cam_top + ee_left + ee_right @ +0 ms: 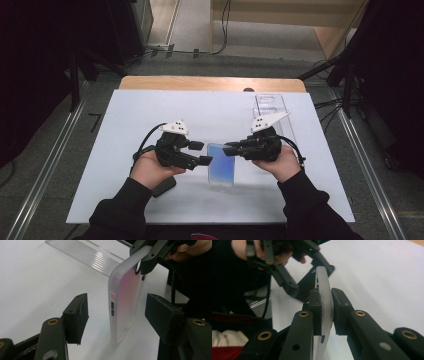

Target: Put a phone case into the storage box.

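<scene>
Near the desk's front edge, the right gripper (231,148) clamps a translucent phone case (221,164) upright by its top edge, while the left gripper (201,152) holds its jaws wide on either side of it (not touching). Closing squarely on both faces should steady the handover.

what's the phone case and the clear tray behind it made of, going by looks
Phone case: probably frosted, translucent plastic, matte; a pink-blue tint shows through it. Clear tray: likely hard transparent plastic, glossy, with ribbed lines catching light. Right gripper clamps the case edge without visibly bending it.
</scene>
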The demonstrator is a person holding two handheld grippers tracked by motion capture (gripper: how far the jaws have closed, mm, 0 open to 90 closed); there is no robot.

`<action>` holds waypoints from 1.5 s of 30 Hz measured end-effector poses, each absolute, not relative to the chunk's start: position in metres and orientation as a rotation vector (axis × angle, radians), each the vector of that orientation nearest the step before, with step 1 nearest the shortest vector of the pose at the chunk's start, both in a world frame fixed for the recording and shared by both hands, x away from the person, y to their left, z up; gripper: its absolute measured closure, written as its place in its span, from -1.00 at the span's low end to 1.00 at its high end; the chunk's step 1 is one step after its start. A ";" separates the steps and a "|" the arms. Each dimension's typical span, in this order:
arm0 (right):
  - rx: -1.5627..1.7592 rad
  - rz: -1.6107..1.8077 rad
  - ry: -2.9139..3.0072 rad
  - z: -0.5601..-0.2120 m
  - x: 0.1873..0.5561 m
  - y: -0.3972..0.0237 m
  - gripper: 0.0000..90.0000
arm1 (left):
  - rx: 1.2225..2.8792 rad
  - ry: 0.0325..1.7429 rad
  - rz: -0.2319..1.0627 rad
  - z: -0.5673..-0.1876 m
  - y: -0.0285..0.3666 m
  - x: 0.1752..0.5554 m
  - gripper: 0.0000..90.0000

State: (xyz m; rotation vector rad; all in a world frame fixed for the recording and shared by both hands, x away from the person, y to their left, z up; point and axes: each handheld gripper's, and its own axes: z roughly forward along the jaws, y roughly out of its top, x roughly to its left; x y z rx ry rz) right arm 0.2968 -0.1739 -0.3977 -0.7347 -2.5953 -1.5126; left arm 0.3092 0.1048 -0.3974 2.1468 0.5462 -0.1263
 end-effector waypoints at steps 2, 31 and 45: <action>-0.688 -1.511 -2.590 -0.398 0.296 -0.173 0.72 | 2.156 0.515 -0.138 -0.395 0.103 0.309 -0.22; -0.499 -1.505 -2.492 -0.400 0.294 -0.165 0.70 | 2.157 0.351 -0.367 -0.398 0.104 0.311 0.79; -0.599 -1.614 -2.523 -0.399 0.288 -0.170 -0.10 | 2.172 0.461 -0.315 -0.392 0.110 0.313 0.79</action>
